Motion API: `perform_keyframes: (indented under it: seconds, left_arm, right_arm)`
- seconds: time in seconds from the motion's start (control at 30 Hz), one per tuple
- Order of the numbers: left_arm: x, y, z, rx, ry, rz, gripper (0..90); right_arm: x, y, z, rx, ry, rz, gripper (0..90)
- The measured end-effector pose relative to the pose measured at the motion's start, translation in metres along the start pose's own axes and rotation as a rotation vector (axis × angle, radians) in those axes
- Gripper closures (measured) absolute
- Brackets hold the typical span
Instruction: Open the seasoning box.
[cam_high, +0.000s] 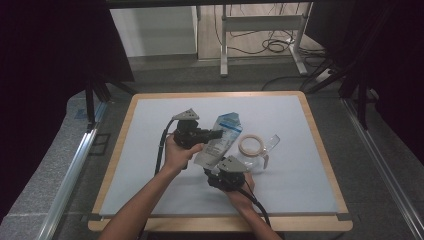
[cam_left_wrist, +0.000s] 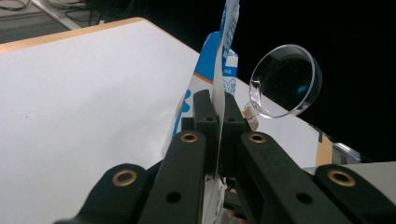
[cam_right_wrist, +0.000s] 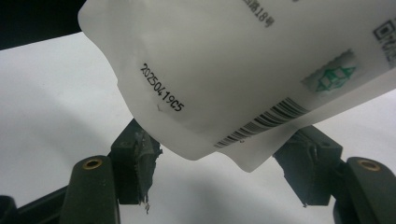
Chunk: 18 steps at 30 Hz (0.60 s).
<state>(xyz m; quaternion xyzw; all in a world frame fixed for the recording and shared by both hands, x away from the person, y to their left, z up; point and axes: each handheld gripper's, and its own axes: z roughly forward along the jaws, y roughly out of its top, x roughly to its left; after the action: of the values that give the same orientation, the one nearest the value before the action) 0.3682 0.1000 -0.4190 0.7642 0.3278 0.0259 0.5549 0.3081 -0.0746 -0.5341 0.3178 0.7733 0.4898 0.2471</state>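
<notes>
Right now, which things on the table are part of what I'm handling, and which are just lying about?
In use:
- pouch, clamped in the left gripper
- right gripper, jaws open beside the pouch's lower corner
- clear glass jug, next to the pouch, probably its target

Lying about:
- metal frame and cables on the floor beyond the table

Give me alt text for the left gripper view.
Two black fingers of the left gripper are clamped on the edge of a white-and-blue plastic pouch held upright over a white table mat. A clear round plastic lid shows behind it against darkness.
</notes>
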Motion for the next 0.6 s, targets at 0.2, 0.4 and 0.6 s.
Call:
perform_keyframes:
  seconds: [0.2, 0.4, 0.6]
  left_arm:
    - [0.0007, 0.0025, 0.0021, 0.023, -0.01, 0.005, 90.0]
    - [-0.0012, 0.0058, 0.0029, 0.042, -0.01, 0.017, 90.0]
    - [-0.0039, 0.0094, 0.0055, 0.062, -0.019, 0.024, 90.0]
  right_arm:
    - [-0.0009, -0.001, -0.0022, 0.0, 0.005, 0.006, 35.0]
    - [-0.0006, -0.0013, -0.0029, -0.01, 0.008, -0.001, 36.3]
    - [-0.0004, -0.002, -0.005, -0.016, 0.004, 0.009, 36.4]
